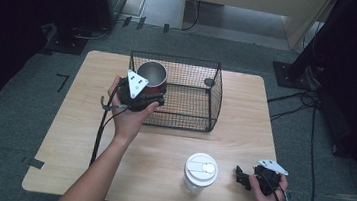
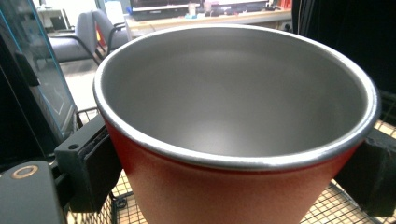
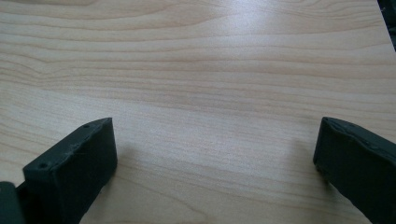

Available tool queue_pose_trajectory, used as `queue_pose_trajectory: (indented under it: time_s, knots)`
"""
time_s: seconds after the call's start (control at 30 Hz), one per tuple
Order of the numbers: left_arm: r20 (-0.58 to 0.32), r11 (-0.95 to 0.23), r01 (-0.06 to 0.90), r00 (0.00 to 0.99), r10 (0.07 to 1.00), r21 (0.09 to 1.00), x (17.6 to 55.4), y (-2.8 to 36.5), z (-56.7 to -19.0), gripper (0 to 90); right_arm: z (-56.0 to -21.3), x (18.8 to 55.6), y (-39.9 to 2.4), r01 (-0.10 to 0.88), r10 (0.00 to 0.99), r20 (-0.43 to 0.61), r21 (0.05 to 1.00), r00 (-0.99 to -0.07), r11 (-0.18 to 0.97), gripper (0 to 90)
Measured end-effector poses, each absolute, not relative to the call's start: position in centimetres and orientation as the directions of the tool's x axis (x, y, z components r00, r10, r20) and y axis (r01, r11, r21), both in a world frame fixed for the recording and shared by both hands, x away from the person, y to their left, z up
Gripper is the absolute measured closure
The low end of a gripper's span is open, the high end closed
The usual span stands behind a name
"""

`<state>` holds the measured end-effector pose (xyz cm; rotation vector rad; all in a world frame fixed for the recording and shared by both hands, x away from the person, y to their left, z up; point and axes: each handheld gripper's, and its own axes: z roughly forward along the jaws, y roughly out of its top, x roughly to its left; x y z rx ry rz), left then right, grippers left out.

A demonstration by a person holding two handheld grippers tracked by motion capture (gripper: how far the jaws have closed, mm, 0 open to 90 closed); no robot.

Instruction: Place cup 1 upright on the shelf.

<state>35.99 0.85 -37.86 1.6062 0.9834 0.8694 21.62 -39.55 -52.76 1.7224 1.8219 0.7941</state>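
In the high view, centre frame, we see the left gripper [image 1: 143, 96] clamping the red cup [image 1: 151, 79] at the wire basket's [image 1: 216, 92] near-left corner, likely to lower it in; the right gripper [image 1: 241, 178] waits lower right beside a lidded jar [image 1: 200, 172]. The left gripper view adds the cup's empty steel inside. The right gripper view shows wide jaws over bare table [image 3: 210, 70].

no readable text, label, brand, number or sign appears in any view. the red cup [image 2: 233, 186] with its steel lining is plain, the white lid of the jar [image 1: 201, 168] carries no lettering that can be made out, and the wooden desk [image 3: 196, 70] surface is unmarked.
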Motion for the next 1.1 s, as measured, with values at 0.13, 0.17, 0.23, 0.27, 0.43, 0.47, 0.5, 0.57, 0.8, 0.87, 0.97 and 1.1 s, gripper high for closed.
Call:
queue_pose_trajectory:
  time_s: [0.13,0.17,0.23,0.27,0.43,0.47,0.5,0.57,0.8,0.87,0.97,1.1]
  knots:
    - [0.075,-0.167,0.201,0.402,0.913,0.965,37.0,0.3,-39.0,8.5,-52.8,21.6,-39.5,0.702,0.997,0.03,0.712,-0.069,0.027,0.0]
    - [0.078,-0.173,0.206,0.401,0.913,0.963,37.2,0.3,-39.2,8.5,-52.8,21.6,-39.5,0.701,0.997,0.03,0.712,-0.069,0.027,0.0]
    - [0.079,-0.179,0.223,0.395,0.915,0.958,37.7,0.1,-39.7,8.5,-52.8,21.6,-39.6,0.701,0.997,0.03,0.712,-0.07,0.028,0.0]
    - [0.078,-0.182,0.233,0.393,0.916,0.955,37.9,0.0,-40.0,8.6,-52.8,21.6,-39.6,0.702,0.997,0.031,0.712,-0.069,0.027,0.0]
    - [0.082,-0.207,0.284,0.396,0.914,0.936,38.7,-0.4,-41.0,8.5,-52.8,21.6,-39.6,0.702,0.997,0.03,0.712,-0.07,0.028,0.0]
    - [0.083,-0.212,0.294,0.398,0.914,0.932,38.8,-0.5,-41.2,8.5,-52.8,21.6,-39.6,0.701,0.997,0.031,0.712,-0.07,0.027,0.0]
    - [0.083,-0.219,0.306,0.402,0.912,0.927,38.9,-0.5,-41.4,8.5,-52.8,21.6,-39.6,0.702,0.997,0.03,0.712,-0.07,0.028,0.0]
    - [0.082,-0.228,0.325,0.407,0.91,0.918,39.2,-0.7,-41.9,8.5,-52.8,21.6,-39.6,0.702,0.997,0.031,0.712,-0.07,0.027,0.0]
    - [0.088,-0.252,0.363,0.411,0.907,0.897,39.7,-1.1,-42.7,8.5,-52.8,21.6,-39.6,0.702,0.997,0.03,0.712,-0.07,0.028,0.0]
    - [0.104,-0.267,0.377,0.4,0.911,0.887,39.8,-1.2,-42.9,8.5,-52.8,21.6,-39.6,0.702,0.997,0.03,0.712,-0.07,0.028,0.0]
    - [0.104,-0.276,0.398,0.401,0.91,0.875,39.9,-1.3,-43.2,8.5,-52.8,21.6,-39.6,0.701,0.997,0.031,0.712,-0.07,0.028,0.0]
    - [0.106,-0.295,0.428,0.412,0.905,0.854,40.1,-1.5,-43.6,8.5,-52.8,21.6,-39.6,0.702,0.997,0.03,0.712,-0.07,0.028,0.0]
